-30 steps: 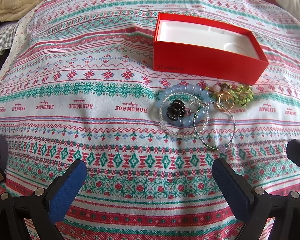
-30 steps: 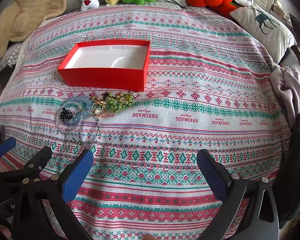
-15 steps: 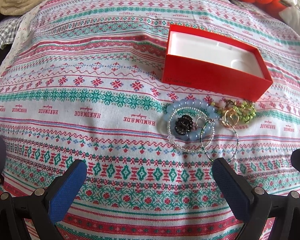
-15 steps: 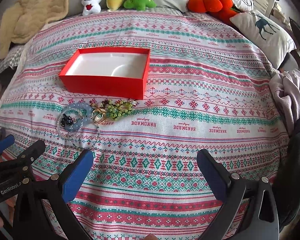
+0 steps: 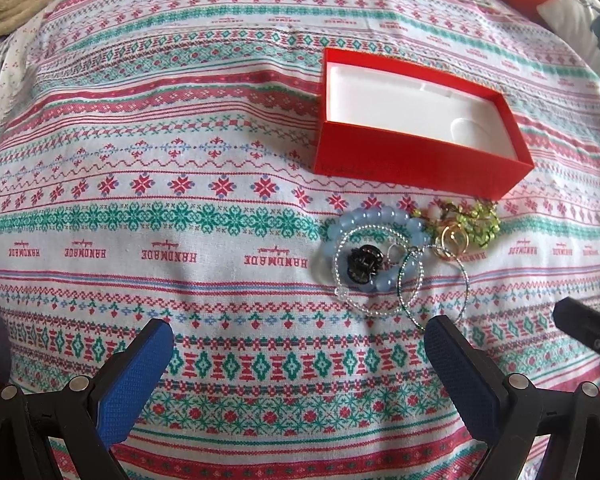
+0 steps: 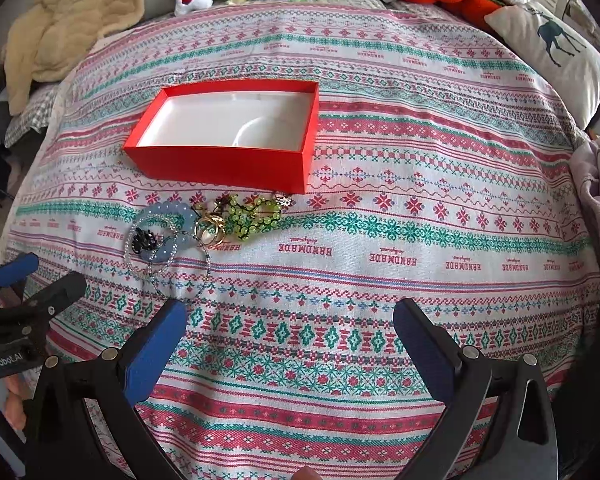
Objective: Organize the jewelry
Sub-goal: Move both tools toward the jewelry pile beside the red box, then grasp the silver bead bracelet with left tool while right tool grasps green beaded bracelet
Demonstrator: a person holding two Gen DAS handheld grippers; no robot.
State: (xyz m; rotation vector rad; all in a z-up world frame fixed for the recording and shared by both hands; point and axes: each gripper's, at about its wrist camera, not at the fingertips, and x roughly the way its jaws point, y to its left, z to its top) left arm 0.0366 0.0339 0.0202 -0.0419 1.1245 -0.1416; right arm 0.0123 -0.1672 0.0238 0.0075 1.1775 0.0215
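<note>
**Jewelry heaped beside an empty box**

Jewelry (image 5: pixel 404 256) lies tangled on the bedspread (image 5: pixel 180 208), just in front of the red box (image 5: pixel 416 152), whose white inside is bare, so nothing looks sorted yet. Blue beads, wire hoops, a black clip and green beads overlap. The left gripper (image 5: pixel 300 360) hovers near the pile, jaws apart and empty, probably lining up a first pick. The right gripper (image 6: pixel 292 336) waits likewise spread, farther right.
</note>
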